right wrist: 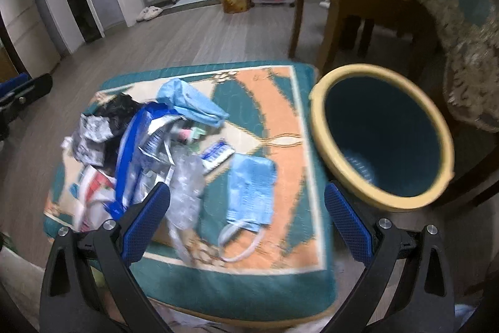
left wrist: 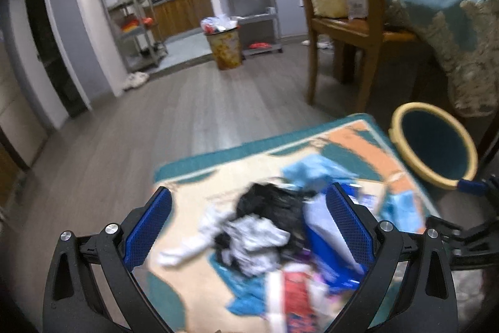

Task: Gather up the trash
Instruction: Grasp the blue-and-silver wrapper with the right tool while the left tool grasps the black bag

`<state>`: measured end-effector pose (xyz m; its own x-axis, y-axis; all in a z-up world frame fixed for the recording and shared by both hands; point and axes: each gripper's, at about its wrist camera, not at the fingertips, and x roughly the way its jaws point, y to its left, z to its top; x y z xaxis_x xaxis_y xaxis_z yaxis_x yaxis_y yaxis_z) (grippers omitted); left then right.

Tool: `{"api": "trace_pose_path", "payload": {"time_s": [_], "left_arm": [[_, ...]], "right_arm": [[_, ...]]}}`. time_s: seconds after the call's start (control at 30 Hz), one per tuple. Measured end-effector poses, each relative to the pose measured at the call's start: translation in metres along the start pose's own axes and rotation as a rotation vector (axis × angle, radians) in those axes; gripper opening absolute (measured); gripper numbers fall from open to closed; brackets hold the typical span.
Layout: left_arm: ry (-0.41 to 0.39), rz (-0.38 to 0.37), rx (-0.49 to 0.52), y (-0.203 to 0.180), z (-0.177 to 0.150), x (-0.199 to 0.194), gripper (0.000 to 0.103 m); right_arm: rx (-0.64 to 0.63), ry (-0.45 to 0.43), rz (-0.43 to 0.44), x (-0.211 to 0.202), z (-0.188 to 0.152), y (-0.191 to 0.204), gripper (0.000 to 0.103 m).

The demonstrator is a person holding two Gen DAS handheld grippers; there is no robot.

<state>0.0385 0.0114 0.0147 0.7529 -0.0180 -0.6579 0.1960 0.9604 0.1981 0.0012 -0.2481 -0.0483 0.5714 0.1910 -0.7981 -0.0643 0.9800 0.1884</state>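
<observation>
A heap of trash lies on a patterned teal and orange mat (right wrist: 299, 120): a black bag (left wrist: 274, 202), white crumpled paper (left wrist: 252, 236), a blue-and-white package (right wrist: 134, 152), a clear plastic bottle (right wrist: 187, 186) and a blue face mask (right wrist: 252, 192). A dark blue bin with a yellow rim (right wrist: 386, 130) stands right of the mat, also in the left wrist view (left wrist: 436, 142). My left gripper (left wrist: 249, 227) is open, just above the black bag and paper. My right gripper (right wrist: 248, 217) is open and empty, above the mask.
A wooden chair (left wrist: 340, 17) and a table with a lace-edged teal cloth (left wrist: 461, 46) stand behind the mat. A full floral bin (left wrist: 226, 47), metal shelves (left wrist: 131, 17) and slippers (left wrist: 135, 80) are farther back on the wooden floor.
</observation>
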Motion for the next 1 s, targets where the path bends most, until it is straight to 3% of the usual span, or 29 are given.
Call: {"api": "trace_pose_path", "payload": {"time_s": [0.07,0.2,0.43,0.5,0.57,0.67,0.87,1.0], "left_arm": [[0.01,-0.008,-0.034,0.013,0.007,0.008,0.098],[-0.011,-0.032,-0.111,0.036,0.015,0.012,0.098],[0.02,-0.019,-0.127,0.058,0.012,0.025,0.098],[0.027,-0.025,-0.152,0.068,0.009,0.026,0.098],[0.034,-0.026,-0.162,0.072,0.007,0.027,0.098],[0.059,-0.03,-0.179,0.076,0.003,0.031,0.098],[0.086,-0.048,-0.167,0.074,0.004,0.037,0.098],[0.112,-0.081,-0.156,0.065,0.003,0.045,0.097]], "right_arm": [[-0.001,-0.009,0.064,0.005,0.004,0.011,0.097],[-0.123,-0.019,0.129,0.018,0.008,0.055,0.093],[-0.206,0.086,0.126,0.058,0.007,0.103,0.043],[-0.229,0.108,0.111,0.066,0.003,0.109,0.039],[-0.241,0.123,0.101,0.07,0.001,0.108,0.024],[-0.235,0.089,0.107,0.059,0.001,0.109,0.012],[-0.199,0.018,0.105,0.019,0.016,0.097,0.012],[-0.215,-0.001,0.115,-0.022,0.048,0.074,0.012]]}}
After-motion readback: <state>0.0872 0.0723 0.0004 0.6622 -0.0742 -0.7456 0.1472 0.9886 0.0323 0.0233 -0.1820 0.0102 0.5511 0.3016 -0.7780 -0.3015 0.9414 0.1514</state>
